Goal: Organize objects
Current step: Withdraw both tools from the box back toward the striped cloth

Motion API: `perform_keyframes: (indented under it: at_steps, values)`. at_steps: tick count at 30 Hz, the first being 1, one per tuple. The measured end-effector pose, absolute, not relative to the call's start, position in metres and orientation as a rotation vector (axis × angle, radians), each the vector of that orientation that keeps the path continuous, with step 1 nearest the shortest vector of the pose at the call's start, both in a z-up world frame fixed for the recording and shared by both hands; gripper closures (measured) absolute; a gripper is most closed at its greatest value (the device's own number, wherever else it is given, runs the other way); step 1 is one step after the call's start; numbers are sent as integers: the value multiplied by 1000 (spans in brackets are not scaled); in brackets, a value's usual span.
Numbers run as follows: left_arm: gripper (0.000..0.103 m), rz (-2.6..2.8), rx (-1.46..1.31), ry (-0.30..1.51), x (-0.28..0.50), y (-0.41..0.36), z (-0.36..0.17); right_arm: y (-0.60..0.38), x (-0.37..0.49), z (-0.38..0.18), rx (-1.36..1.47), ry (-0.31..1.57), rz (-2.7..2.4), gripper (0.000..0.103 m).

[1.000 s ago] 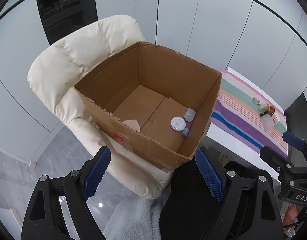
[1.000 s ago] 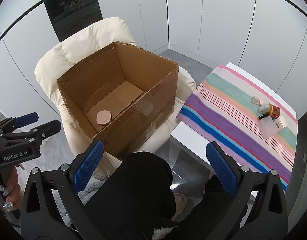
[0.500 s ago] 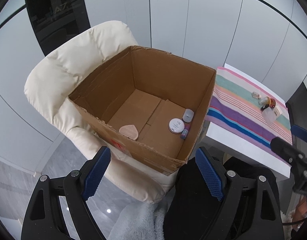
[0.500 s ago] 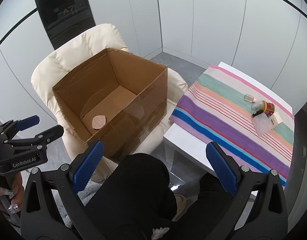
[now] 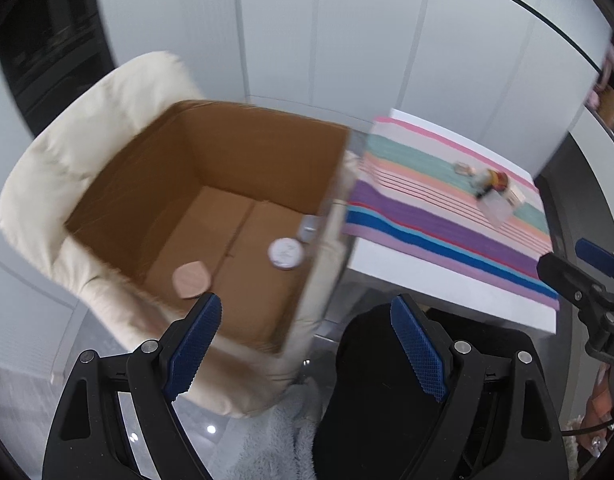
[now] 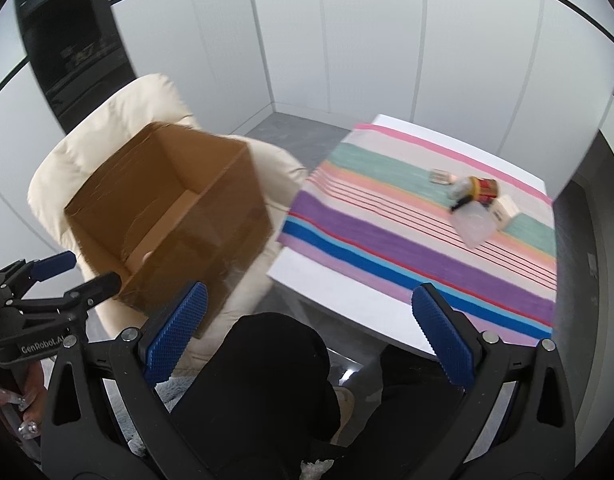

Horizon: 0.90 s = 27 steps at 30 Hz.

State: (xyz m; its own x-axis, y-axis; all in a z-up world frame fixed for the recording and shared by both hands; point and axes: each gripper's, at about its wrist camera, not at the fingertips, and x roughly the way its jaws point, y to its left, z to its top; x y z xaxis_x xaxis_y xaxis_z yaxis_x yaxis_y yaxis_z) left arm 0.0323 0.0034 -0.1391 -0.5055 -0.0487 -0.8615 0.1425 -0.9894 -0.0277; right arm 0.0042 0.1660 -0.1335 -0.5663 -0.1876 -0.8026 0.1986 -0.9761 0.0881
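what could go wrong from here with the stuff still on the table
The small items lie bunched together on the striped cloth, so the open right gripper may knock a neighbour while grabbing one. The cardboard box sits on a soft cream chair, so a drop against its rim might tip it.

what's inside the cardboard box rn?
In the cardboard box, left wrist view: a pink flat piece, a round white tin and a small grey item at the right wall. That wall and the near rim hide the floor beside them.
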Motion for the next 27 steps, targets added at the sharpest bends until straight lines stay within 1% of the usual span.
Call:
perform_keyframes:
  at_steps: [14, 22, 27]
  values:
    - [15, -2774, 1640, -9, -18, 107, -146, 288, 14, -141, 1434, -131, -2795, 0]
    - [15, -2832, 1690, -112, -43, 161, -147, 365, 25, -163, 1529, -296, -2870, 0]
    - [15, -2846, 1723, -159, -66, 186, -150, 395, 22, -177, 1560, -349, -2885, 0]
